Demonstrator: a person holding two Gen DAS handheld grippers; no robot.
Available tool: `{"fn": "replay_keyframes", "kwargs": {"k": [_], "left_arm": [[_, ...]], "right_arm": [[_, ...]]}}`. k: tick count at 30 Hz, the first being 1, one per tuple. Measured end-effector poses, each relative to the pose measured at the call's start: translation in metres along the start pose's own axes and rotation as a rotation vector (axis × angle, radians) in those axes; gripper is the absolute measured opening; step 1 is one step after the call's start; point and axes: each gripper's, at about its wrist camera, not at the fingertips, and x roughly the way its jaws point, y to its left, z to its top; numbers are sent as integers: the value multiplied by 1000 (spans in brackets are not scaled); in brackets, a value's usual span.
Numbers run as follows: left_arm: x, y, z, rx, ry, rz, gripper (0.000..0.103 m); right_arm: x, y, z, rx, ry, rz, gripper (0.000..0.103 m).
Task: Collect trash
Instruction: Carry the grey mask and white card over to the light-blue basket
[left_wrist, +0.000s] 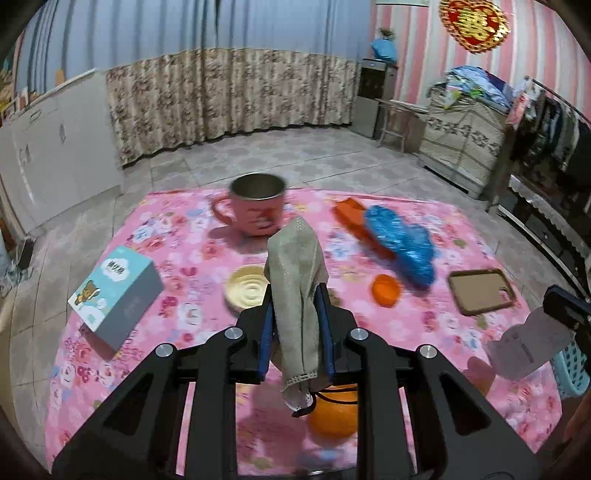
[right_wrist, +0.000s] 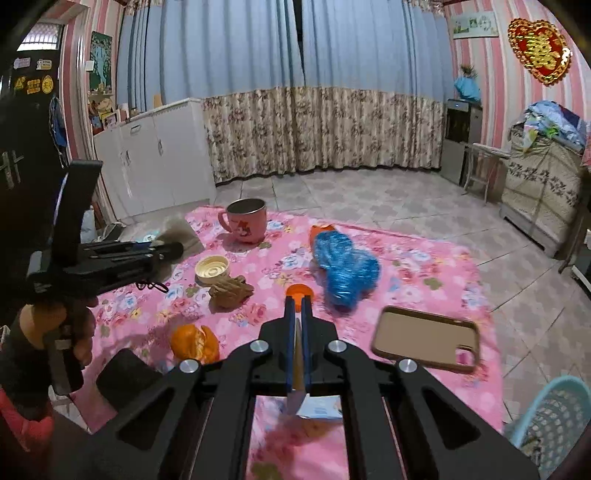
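Trash is in both grippers. The left gripper (left_wrist: 297, 295) is clenched on a gray-green cloth (left_wrist: 295, 280) that stands up tall between its jaws. The right gripper (right_wrist: 297, 300) is pinched tight on a thin paper scrap (right_wrist: 319, 408). The blue basket (right_wrist: 554, 424) sits on the floor just off the table's (right_wrist: 424, 266) right edge, nearer the right gripper, so it should go first. Nothing blocks that way.

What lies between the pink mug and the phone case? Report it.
Crumpled blue plastic over an orange wrapper lies between pink mug and phone case, seen in the right wrist view.
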Motion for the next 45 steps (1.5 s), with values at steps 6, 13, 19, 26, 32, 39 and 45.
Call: {"fn": "replay_keyframes", "kwargs": {"k": [6,13,19,26,32,39,45], "left_arm": [[-14,-45,-7,57,6,-54,20],[-20,-99,-13,125,10,-112,20],[-15,-144,-16,143,29,-183,20],[-15,-201,-20,186,32,-267,20],[-12,-250,-27,230,47,-330,20],[-8,-303,-36,279,70,-395,21],[-9,-352,-50,371,70,-442,21]], "right_arm": [[-35,-34,-9,51,-28,-51,3],[-60,-80,-27,136,-33,-127,3],[-94,-118,-31,188,-71,-203,3],[-133,-167,-41,256,-112,-316,3],[-156,-204,-57,315,-118,-398,3],[-162,-229,-82,348,-95,-453,3],[-165,-250,-102,387,-87,-476,3]]}}
